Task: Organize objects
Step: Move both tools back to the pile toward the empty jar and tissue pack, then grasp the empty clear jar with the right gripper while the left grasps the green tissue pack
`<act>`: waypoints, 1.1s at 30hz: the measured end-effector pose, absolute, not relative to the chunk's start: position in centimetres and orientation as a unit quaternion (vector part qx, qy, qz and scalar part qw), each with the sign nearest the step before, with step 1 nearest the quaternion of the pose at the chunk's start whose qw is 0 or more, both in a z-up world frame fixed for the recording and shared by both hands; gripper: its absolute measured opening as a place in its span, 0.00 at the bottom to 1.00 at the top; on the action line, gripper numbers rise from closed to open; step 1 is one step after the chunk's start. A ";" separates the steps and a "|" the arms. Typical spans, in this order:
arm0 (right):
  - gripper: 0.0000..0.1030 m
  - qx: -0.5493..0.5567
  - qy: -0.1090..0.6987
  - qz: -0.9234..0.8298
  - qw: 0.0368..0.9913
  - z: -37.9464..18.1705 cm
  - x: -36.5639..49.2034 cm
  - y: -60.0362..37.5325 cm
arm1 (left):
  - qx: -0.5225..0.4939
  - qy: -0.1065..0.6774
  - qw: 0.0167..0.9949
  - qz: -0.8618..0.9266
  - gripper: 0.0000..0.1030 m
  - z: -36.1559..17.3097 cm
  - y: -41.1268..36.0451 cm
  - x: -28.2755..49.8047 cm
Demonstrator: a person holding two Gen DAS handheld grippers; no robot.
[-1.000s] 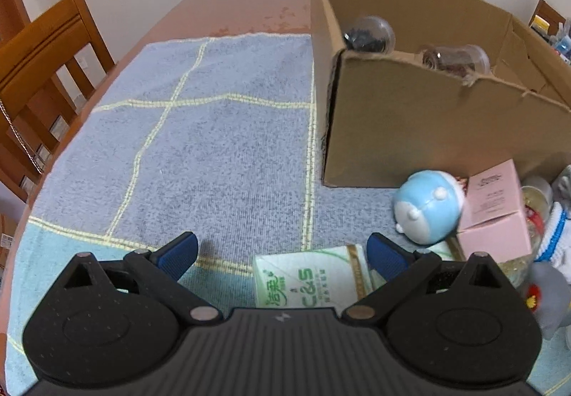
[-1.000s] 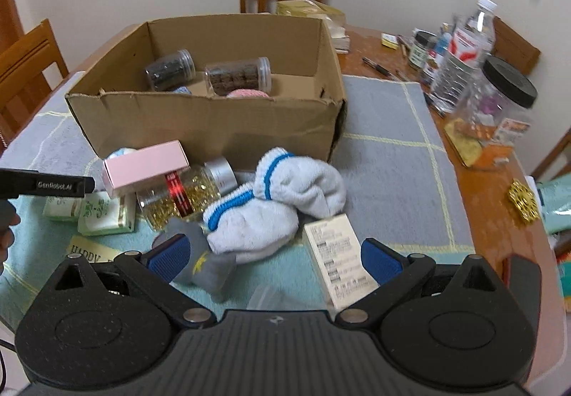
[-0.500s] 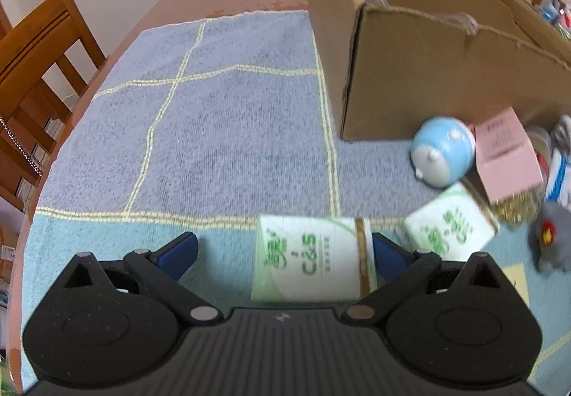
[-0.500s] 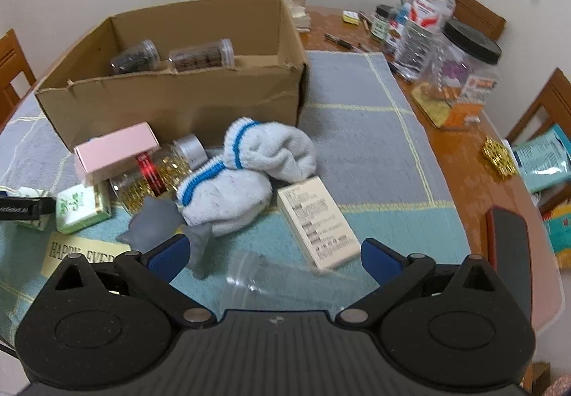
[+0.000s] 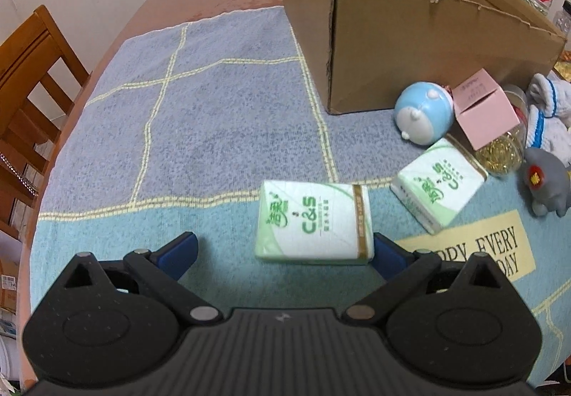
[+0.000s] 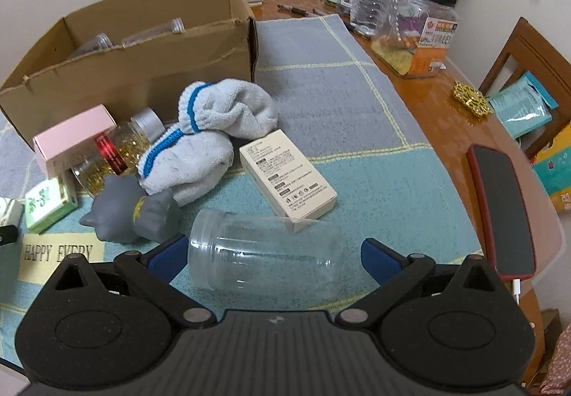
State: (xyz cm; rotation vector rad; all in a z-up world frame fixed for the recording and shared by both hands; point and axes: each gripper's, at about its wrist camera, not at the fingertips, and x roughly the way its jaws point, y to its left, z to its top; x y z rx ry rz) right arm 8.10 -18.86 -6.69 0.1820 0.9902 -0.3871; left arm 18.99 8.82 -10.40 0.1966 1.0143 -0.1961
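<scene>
Left claw (image 5: 283, 249) spread wide, gripping nothing; tissue pack (image 5: 313, 220) dead ahead between the tips, long axis crosswise (right pad nearly touching). Right claw (image 6: 274, 255) gaping, straddling clear jar (image 6: 264, 259) lying sideways.

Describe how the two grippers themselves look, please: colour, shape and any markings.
Both the left gripper and the right gripper look alike: matte black ribbed body, two round discs, silver pivot pins, triangular cut-outs, blue fingertip pads, a small light central logo. No cables or sleeves visible.
</scene>
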 end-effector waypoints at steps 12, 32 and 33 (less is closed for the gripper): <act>1.00 0.086 0.485 -0.188 0.849 -7.7 9.1 -19.0 | 0.104 0.452 0.880 -0.102 0.93 -10.4 8.0 19.0; 0.92 0.077 0.496 -0.205 0.841 -8.3 10.2 -18.2 | 0.091 0.462 0.870 -0.146 0.66 -10.0 7.2 19.7; 0.92 0.076 0.496 -0.204 0.840 -8.3 10.2 -18.2 | 0.090 0.463 0.870 -0.146 0.64 -9.9 7.2 19.8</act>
